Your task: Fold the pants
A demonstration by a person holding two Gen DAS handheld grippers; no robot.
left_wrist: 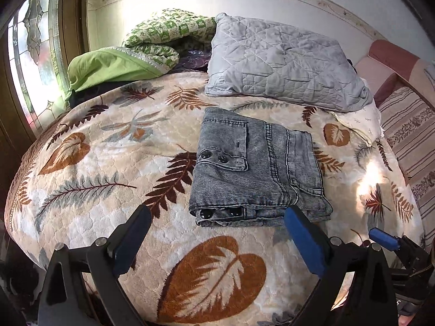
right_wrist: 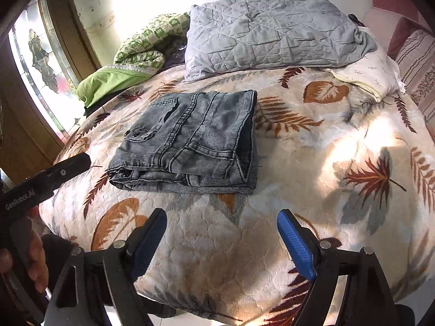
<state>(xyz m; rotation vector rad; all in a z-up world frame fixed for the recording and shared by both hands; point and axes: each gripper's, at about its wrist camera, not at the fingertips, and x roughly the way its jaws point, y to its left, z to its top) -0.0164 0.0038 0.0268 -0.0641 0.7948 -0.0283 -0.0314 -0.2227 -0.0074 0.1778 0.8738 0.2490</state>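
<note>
Grey denim pants [left_wrist: 252, 174] lie folded into a compact stack on the leaf-patterned blanket [left_wrist: 114, 163]; the right wrist view shows the same pants [right_wrist: 190, 144] left of centre. My left gripper [left_wrist: 217, 217] hovers just in front of the stack's near edge, open, with nothing between its blue pads. My right gripper [right_wrist: 221, 217] hangs open over bare blanket [right_wrist: 312, 141], nearer to me than the pants and empty. A finger of the right gripper [left_wrist: 383, 237] pokes in at the lower right of the left wrist view. The left gripper's arm [right_wrist: 54, 174] and a hand [right_wrist: 35, 260] show at the left edge.
A grey quilted pillow [left_wrist: 282, 59] lies behind the pants. Green bedding [left_wrist: 127, 57] is heaped at the back left by a patterned glass window [left_wrist: 32, 54]. A white cloth [right_wrist: 367, 73] and a striped cushion [left_wrist: 407, 141] sit at the right. The bed edge drops off close to me.
</note>
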